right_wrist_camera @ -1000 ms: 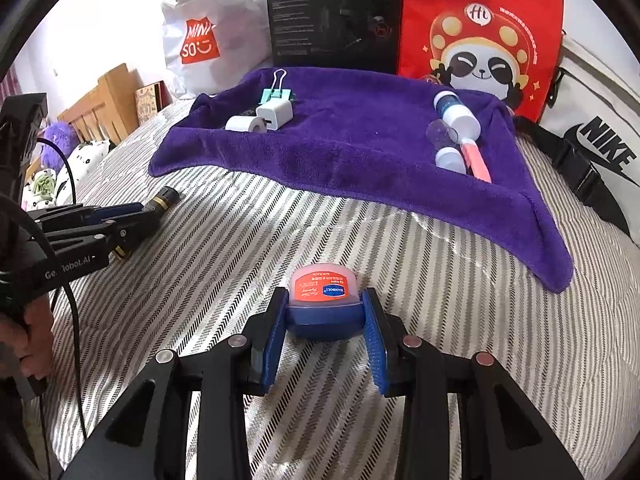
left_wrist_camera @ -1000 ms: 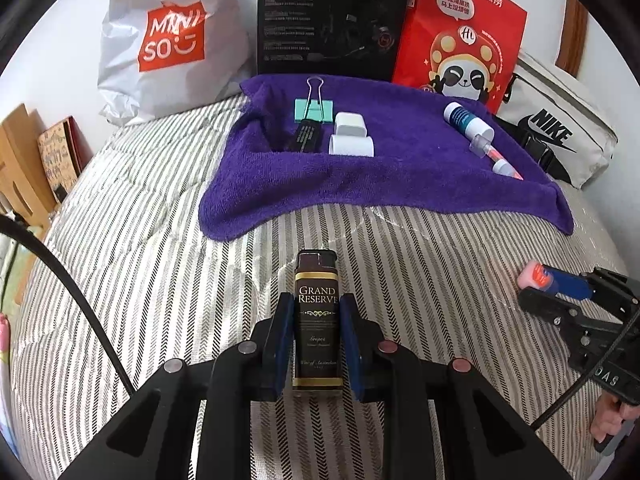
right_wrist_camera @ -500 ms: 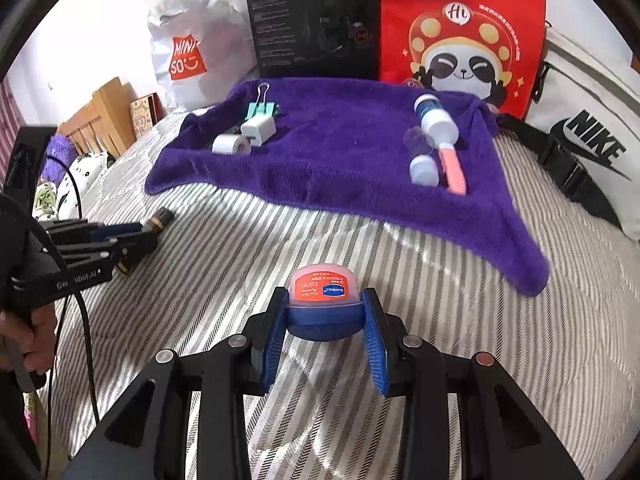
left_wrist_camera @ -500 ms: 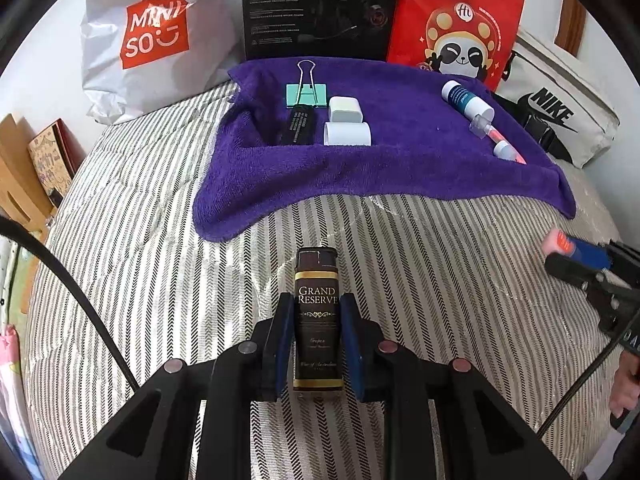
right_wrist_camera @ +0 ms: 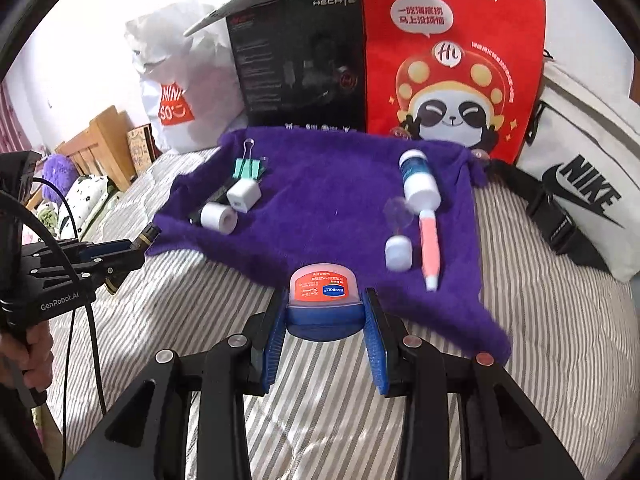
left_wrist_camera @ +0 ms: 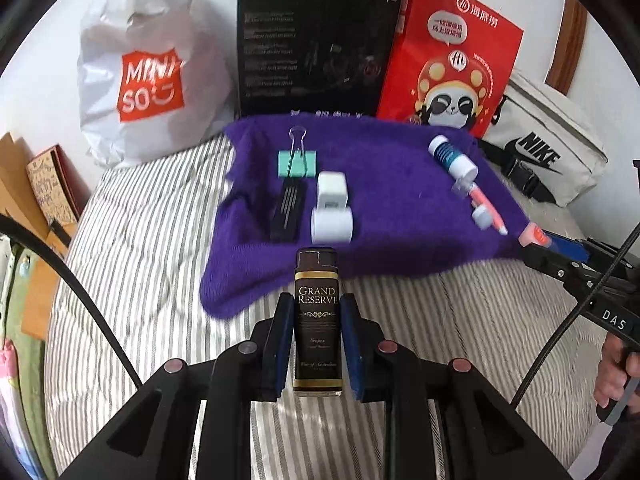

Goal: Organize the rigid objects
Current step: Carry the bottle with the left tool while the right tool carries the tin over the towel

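My left gripper point(left_wrist_camera: 316, 308) is shut on a dark brown "Grand Reserve" lighter point(left_wrist_camera: 317, 320), held above the striped bed just before the purple towel point(left_wrist_camera: 384, 200). My right gripper point(right_wrist_camera: 325, 308) is shut on a small blue jar with a red-orange lid point(right_wrist_camera: 323, 300), at the towel's near edge point(right_wrist_camera: 320, 184). On the towel lie a green binder clip point(left_wrist_camera: 298, 162), a black flat item point(left_wrist_camera: 288, 212), a white charger block point(left_wrist_camera: 331, 190), a white roll point(left_wrist_camera: 332, 223), a blue-white bottle point(left_wrist_camera: 452, 156), a pink pen point(left_wrist_camera: 486, 210) and a small white cap point(right_wrist_camera: 398, 252).
A white Miniso bag point(left_wrist_camera: 148, 72), a black box point(left_wrist_camera: 316, 44) and a red panda bag point(left_wrist_camera: 452, 60) stand behind the towel. A white Nike bag point(left_wrist_camera: 548, 148) lies at the right. Wooden furniture point(right_wrist_camera: 100, 140) is at the left of the bed.
Both grippers have moved forward toward the purple towel, each still holding its object. The towel and its items look larger and closer.
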